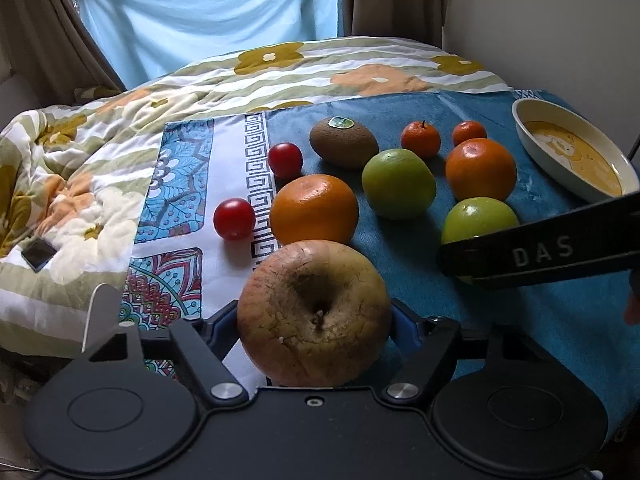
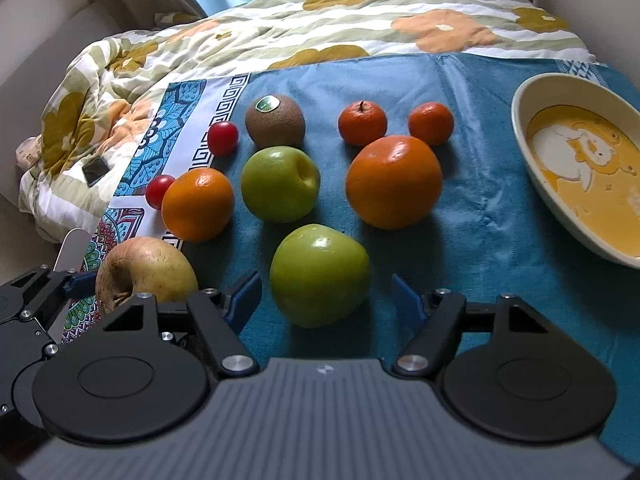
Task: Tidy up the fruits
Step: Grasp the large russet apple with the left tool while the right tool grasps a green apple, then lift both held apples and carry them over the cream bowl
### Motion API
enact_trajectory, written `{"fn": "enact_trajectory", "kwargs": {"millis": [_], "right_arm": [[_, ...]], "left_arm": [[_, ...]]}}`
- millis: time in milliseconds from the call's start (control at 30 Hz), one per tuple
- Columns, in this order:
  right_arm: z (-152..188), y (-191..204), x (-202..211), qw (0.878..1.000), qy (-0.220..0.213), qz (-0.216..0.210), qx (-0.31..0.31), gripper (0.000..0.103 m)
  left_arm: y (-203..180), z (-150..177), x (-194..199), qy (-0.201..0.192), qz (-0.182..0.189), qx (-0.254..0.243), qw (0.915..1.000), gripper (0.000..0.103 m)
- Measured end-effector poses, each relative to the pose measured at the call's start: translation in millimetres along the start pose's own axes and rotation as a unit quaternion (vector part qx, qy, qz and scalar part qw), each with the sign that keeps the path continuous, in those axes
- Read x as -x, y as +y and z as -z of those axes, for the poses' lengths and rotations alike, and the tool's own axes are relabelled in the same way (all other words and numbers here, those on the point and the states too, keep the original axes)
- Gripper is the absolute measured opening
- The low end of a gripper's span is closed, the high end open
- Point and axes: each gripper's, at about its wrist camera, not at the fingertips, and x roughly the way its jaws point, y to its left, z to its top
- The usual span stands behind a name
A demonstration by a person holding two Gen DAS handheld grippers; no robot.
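Left tool [image 1: 314, 316] clamps a russet apple [image 1: 314, 312] at the cloth's [image 2: 480, 240] near edge, ready for sorting; right tool [image 2: 326, 296] gapes, empty, around a green apple [image 2: 319, 274] near the bowl [image 2: 524, 152].

Big apple [image 1: 314, 314] between my left fingers [image 1: 221, 322], nearest me, at cloth [image 2: 500, 208] left edge. Apple [image 2: 319, 275] between my spread right fingers [image 2: 406, 300], seemingly untouched. Behind it: second apple [image 2: 280, 184] left, orange [image 2: 394, 182] right. Another orange [image 2: 198, 204] further left, two tomatoes [image 2: 159, 191] beyond it. Kiwi [image 2: 275, 120] and two mandarins [image 2: 363, 123] in back row. Bowl [image 2: 524, 152] far right. Quilt [image 2: 280, 20] behind all.
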Motion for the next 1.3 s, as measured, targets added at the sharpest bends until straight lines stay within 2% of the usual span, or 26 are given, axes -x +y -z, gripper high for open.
{"fn": "enact_trajectory", "kwargs": {"millis": [300,400,467,667,1000,1300], "right_arm": [[-3,2,-3,1.0,-0.005,-0.002,0.0,0.081],[-4,3,-5,1.0,-0.005,0.002,0.006,0.078],[-5,4,-7,1.0,-0.003,0.005,0.012,0.071],[-2,4,-1,1.0,-0.007,0.001,0.017,0.07],[-1,-10,50,0.999,-0.036,0.003,0.024,0.07],[3,-62,103,0.999,-0.052,0.003,0.017,0.07]], "left_arm": [[3,5,5,0.002,0.001,0.004,1.0,0.079],[4,9,7,0.003,-0.002,0.007,1.0,0.079],[5,12,10,0.004,-0.003,0.01,0.9999,0.079],[9,18,26,-0.001,-0.009,0.028,0.9996,0.079],[-4,2,76,-0.039,-0.026,0.022,0.9986,0.079],[-46,-23,104,-0.064,-0.027,0.016,0.9975,0.079]]}}
